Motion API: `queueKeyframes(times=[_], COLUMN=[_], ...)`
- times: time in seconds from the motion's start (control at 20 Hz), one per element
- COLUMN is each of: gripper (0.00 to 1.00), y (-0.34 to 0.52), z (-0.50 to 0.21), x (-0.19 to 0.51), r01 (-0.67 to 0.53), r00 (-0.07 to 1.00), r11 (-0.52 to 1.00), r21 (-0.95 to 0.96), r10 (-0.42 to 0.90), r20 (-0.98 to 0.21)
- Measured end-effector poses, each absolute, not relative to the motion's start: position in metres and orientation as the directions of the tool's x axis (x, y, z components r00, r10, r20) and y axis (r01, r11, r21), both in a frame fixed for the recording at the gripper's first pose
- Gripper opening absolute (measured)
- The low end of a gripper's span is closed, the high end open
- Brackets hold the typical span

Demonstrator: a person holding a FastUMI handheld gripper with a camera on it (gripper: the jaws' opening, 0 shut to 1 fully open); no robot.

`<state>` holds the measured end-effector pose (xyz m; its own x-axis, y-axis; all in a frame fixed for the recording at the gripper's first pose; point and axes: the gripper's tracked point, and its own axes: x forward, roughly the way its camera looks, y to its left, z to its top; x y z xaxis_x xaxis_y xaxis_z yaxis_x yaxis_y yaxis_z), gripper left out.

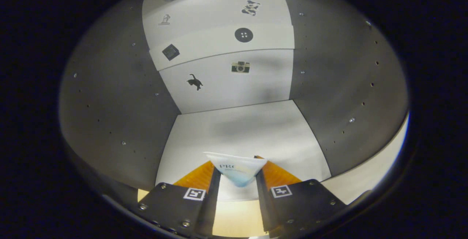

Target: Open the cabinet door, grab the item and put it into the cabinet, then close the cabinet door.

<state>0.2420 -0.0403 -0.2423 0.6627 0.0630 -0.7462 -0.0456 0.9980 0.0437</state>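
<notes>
Gripper view: tool (239,180) pinches white pouch (237,171) between fingers, inside open cabinet (117,96), above cabinet floor (237,129). Placing step; next likely lower, release, withdraw, close door.

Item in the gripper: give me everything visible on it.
The white tube-like item with a flat crimped end and pale blue shading is pinched between the two fingers of the hand-held gripper, which press on its sides. Its wide, flat end points ahead into the open cabinet, and it narrows back toward the gripper. It looks like soft plastic with dark print on it. It appears held above the white cabinet floor, just inside the opening.
</notes>
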Motion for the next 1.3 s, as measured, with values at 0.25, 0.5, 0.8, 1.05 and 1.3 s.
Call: queueKeyframes(times=[0.25,0.5,0.8,1.05,1.3], gripper=[0.53,0.84,0.96,0.96,0.96], y=[-0.034,-0.035,-0.054,-0.062,-0.076], z=[-0.231,-0.193,-0.125,-0.078,-0.035], x=[0.242,0.245,0.212,0.145,0.070], r01=[-0.065,-0.062,-0.041,-0.022,0.008], r00=[0.698,0.798,0.919,0.961,0.980], r11=[0.996,0.993,0.997,1.000,1.000], r21=[0.064,0.104,0.060,0.011,-0.023], r10=[0.092,0.112,0.061,0.024,-0.012], r20=[-0.710,-0.593,-0.390,-0.276,-0.198])
